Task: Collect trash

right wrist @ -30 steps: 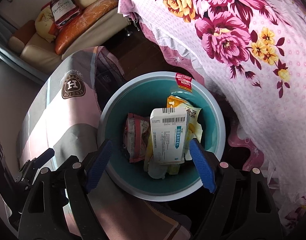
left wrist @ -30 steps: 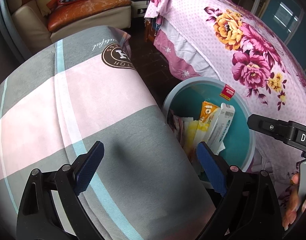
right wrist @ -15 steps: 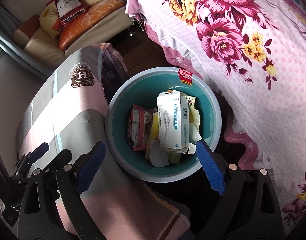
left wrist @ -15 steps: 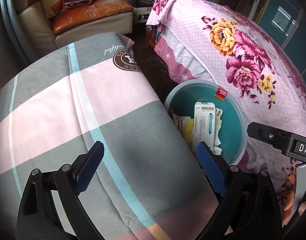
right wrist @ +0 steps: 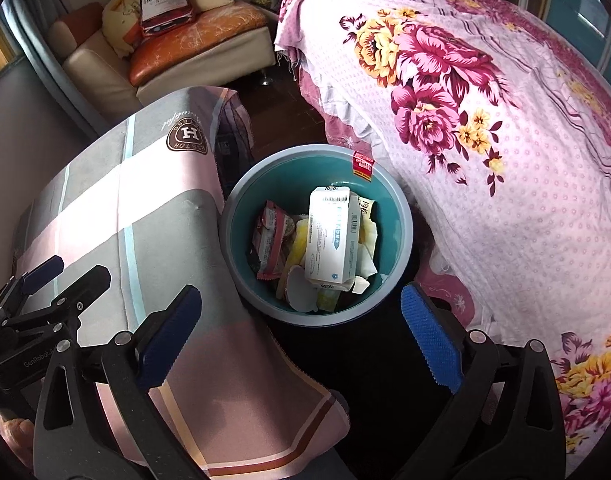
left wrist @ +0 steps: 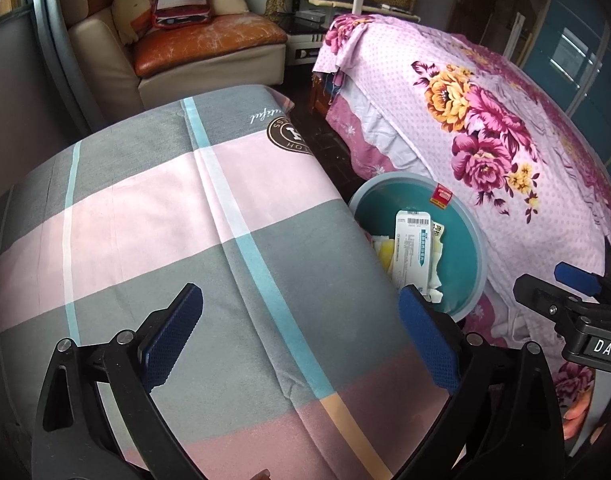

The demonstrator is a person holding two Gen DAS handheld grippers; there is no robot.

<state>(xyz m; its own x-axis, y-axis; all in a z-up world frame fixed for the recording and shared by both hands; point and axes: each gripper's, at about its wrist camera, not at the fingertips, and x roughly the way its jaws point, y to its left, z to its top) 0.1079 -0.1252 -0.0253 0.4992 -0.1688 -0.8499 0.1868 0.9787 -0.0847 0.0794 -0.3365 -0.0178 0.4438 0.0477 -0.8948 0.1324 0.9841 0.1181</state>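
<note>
In the left wrist view, the checked cover (left wrist: 185, 232) hides the bin's (left wrist: 475, 240) near side.

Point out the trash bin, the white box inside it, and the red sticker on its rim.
trash bin (right wrist: 241, 268), right wrist view, bare inner teal wall at left.
white box (right wrist: 329, 236), right wrist view, middle of its printed face.
red sticker (right wrist: 363, 166), right wrist view, centre of label.

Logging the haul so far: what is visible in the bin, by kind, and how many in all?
Seen from the right wrist view, in the bin; more may lie hidden underneath.
White box: 1
Red wrapper: 1
Yellow wrapper: 1
White shell-like piece: 1
Total: 4
</note>
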